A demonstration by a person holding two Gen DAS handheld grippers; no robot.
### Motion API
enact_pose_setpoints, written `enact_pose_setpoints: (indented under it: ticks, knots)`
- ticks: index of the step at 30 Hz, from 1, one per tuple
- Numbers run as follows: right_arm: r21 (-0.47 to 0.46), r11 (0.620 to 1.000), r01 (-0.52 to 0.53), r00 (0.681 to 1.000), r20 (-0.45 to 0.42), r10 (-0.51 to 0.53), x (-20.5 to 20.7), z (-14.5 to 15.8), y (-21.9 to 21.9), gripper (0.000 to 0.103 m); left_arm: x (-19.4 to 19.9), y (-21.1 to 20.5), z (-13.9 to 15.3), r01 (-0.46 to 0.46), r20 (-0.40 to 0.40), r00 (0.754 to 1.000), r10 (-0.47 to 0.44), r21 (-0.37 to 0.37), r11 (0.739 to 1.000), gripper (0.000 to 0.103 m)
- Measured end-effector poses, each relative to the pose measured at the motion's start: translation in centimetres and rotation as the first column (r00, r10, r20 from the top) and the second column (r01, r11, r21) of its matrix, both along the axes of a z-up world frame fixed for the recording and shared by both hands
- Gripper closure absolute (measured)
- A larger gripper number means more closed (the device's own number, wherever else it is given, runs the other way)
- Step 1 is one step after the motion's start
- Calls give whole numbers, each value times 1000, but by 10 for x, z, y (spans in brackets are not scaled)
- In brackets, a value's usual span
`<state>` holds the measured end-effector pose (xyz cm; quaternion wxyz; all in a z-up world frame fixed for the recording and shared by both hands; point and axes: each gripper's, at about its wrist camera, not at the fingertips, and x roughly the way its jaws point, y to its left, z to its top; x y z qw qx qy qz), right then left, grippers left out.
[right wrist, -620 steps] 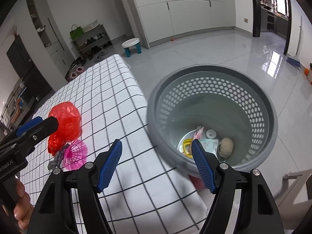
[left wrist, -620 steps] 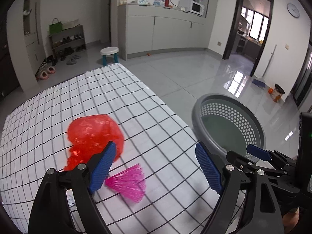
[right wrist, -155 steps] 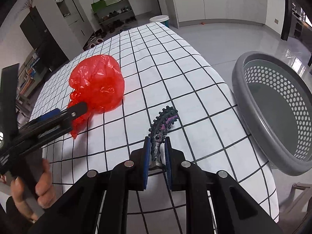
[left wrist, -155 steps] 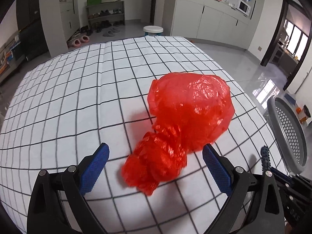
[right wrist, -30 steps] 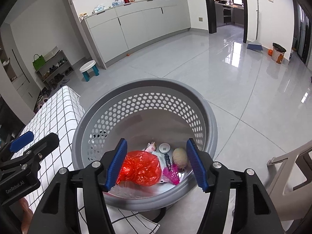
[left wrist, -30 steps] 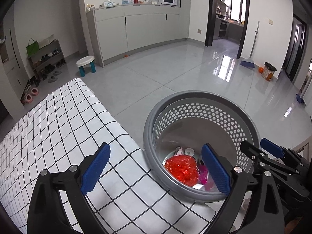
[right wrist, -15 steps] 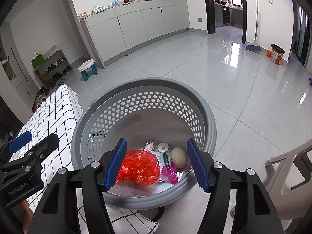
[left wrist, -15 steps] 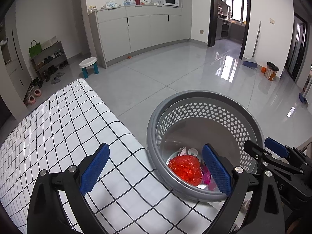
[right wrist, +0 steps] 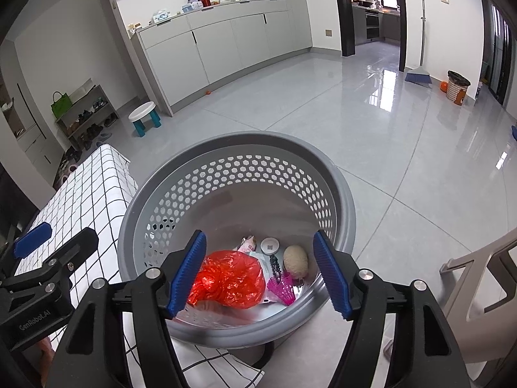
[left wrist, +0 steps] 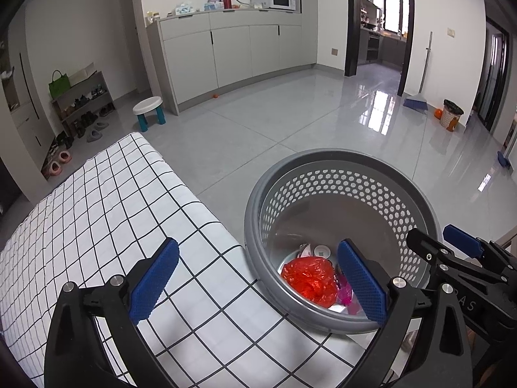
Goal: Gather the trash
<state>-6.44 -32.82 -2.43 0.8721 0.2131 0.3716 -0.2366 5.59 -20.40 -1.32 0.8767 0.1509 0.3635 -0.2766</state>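
Both claws are held wide open, and nothing is held in them. The left claw [left wrist: 255, 283] is over the table edge, next to the bin [left wrist: 255, 226]. The right claw [right wrist: 260, 273] is over the bin's open top.

The trash is down in the bin: a red bag [right wrist: 231, 279], a pink fan [right wrist: 282, 289], a dark bead string [right wrist: 274, 263], a pale ball [right wrist: 295, 260], a small white cap [right wrist: 269, 245] and a wrapper [right wrist: 247, 244]. No trash is seen on the part of the table [left wrist: 97, 200] that shows, so the job is judged to be nearly done or done.

Not much can go wrong now. The bin stands close to the table corner, and it could be bumped and tipped if a claw is swung low. Then the trash would be spilled on the shiny floor [right wrist: 371, 123]. The light bag could also be caught by a claw pad and pulled back out.

The bin is round, grey and hard, with many small holes in its wall. The bag is thin, crinkly and shiny. The fan is ribbed plastic. The ball looks rough, like string. The cloth is white with black squares. The claw pads are blue and bumpy.
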Motion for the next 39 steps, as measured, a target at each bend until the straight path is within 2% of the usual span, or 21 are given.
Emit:
enact_pose_setpoints:
  ticks: [27, 39]
  knots:
    - [-10, 1000, -4, 1000, 0, 4, 2, 1, 4, 35, 3, 4, 1, -22, -16, 1000, 22, 3, 1000, 6]
    - [-11, 1000, -11, 1000, 0, 11, 3, 1, 8, 35, -3, 1, 5, -18, 25, 1000, 18, 16, 1000, 6]
